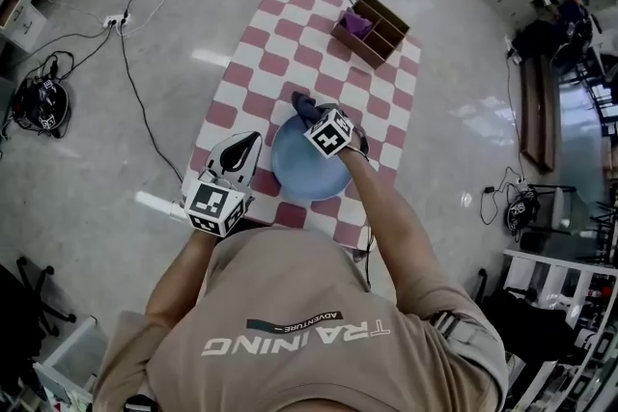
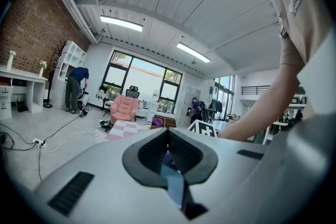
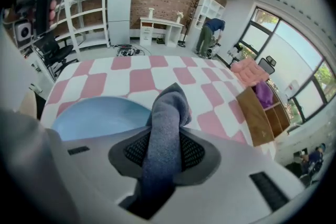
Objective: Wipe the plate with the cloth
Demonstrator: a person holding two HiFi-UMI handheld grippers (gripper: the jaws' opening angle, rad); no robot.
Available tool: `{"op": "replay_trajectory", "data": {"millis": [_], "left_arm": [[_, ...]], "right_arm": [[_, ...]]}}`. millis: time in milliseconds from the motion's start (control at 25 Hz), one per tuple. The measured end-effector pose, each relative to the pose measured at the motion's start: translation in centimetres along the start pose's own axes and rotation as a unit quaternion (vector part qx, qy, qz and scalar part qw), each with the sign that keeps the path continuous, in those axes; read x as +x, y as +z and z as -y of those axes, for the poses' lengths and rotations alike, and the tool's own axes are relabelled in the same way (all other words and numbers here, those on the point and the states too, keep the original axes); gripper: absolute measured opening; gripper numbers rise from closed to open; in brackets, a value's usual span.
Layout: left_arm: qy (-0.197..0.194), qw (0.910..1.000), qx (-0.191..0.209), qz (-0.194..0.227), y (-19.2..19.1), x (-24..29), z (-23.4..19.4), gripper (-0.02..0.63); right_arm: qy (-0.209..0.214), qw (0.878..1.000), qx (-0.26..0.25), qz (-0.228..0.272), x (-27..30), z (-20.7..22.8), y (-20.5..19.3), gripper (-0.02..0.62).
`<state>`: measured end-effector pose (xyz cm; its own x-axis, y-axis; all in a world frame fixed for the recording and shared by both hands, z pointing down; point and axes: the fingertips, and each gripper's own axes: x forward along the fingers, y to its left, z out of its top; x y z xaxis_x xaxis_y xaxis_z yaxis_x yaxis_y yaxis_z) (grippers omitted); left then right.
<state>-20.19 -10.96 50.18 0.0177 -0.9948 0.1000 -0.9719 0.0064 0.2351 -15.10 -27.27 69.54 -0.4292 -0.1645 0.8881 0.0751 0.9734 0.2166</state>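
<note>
Left gripper [image 2: 169,150] nips the plate [image 1: 307,177] rim at 8 o'clock, right gripper [image 3: 164,140] clenches the cloth [image 3: 167,113]; the 1 o'clock box [image 1: 362,51] holds something purple [image 1: 356,23]

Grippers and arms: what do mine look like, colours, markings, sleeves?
Both the left gripper and right gripper have pale grey shells with black textured pads. Each carries a white cube printed with black square markers. You wear a tan short-sleeved T-shirt with white lettering on it.
</note>
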Motion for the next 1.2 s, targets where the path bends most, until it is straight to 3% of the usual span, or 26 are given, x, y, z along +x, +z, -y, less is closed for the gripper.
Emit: {"op": "replay_trajectory", "data": {"millis": [240,520,680,920,1200], "left_arm": [[-0.024,0.9997,0.008,-0.009,0.0,0.9,1.9,0.012],[-0.071,0.9971,0.021,-0.018,0.0,2.8,4.4,0.012],[-0.098,0.9945,0.028,-0.024,0.1,3.9,5.3,0.012],[-0.127,0.9909,0.031,-0.031,-0.2,4.9,5.9,0.012],[-0.124,0.9915,0.024,-0.030,-0.4,4.9,5.4,0.012]], "right_arm": [[-0.034,0.996,0.080,-0.032,-2.4,3.8,-6.9,0.118],[-0.034,0.989,0.140,-0.037,-5.2,1.9,-11.8,0.118],[-0.029,0.978,0.205,-0.025,-7.2,-0.4,-14.6,0.118],[-0.014,0.964,0.265,0.001,-9.5,-5.5,-16.2,0.118],[0.013,0.944,0.328,0.041,-10.5,-11.3,-14.7,0.118]]}}
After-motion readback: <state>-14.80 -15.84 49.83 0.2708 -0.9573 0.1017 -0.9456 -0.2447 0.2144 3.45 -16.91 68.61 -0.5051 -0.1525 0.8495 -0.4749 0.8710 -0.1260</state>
